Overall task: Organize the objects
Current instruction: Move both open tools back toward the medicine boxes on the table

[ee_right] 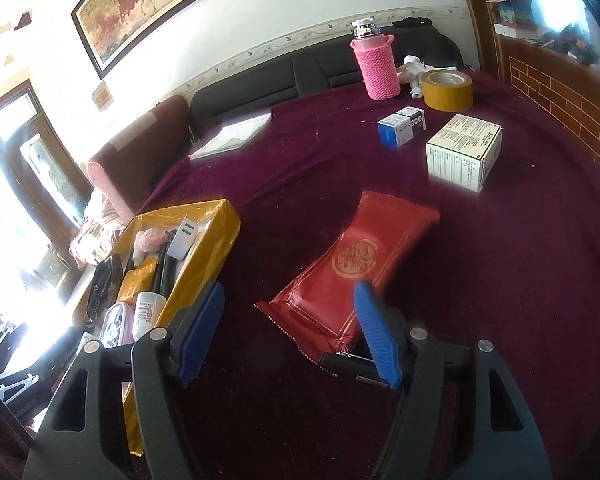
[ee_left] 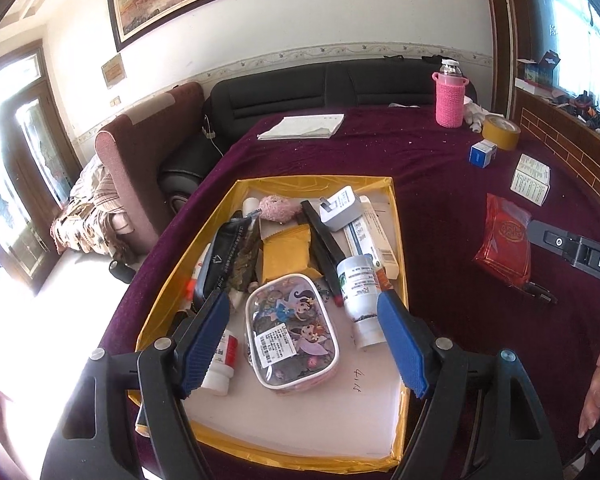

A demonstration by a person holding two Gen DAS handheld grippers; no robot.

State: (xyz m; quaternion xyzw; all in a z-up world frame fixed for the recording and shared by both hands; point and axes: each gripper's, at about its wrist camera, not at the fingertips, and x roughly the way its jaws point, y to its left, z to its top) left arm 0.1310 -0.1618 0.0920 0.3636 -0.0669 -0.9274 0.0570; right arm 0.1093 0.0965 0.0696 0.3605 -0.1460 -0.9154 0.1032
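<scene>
**Grippers spread wide over tray and red packet**

Fingers of the left gripper (ee_left: pixel 304 304) stand far apart and hold nothing. They hang above the near end of the yellow-edged tray (ee_left: pixel 398 236), bracketing a clear cartoon pouch (ee_left: pixel 291 330) that lies flat inside it. A white bottle (ee_left: pixel 360 300) lies just beside the right finger, its long axis running away from the camera.

The right gripper (ee_right: pixel 290 300) is likewise released, jaws wide, empty. Between its blue pads (ee_right: pixel 374 332) lies the red packet (ee_right: pixel 350 272) on the maroon tablecloth (ee_right: pixel 500 280), well apart from the tray (ee_right: pixel 204 256). The packet's long axis runs diagonally, near end toward the right finger, far end pointing toward the white box (ee_right: pixel 464 152). A small black object (ee_right: pixel 346 364) sits just beside its near end, partly hidden by the right pad.
</scene>
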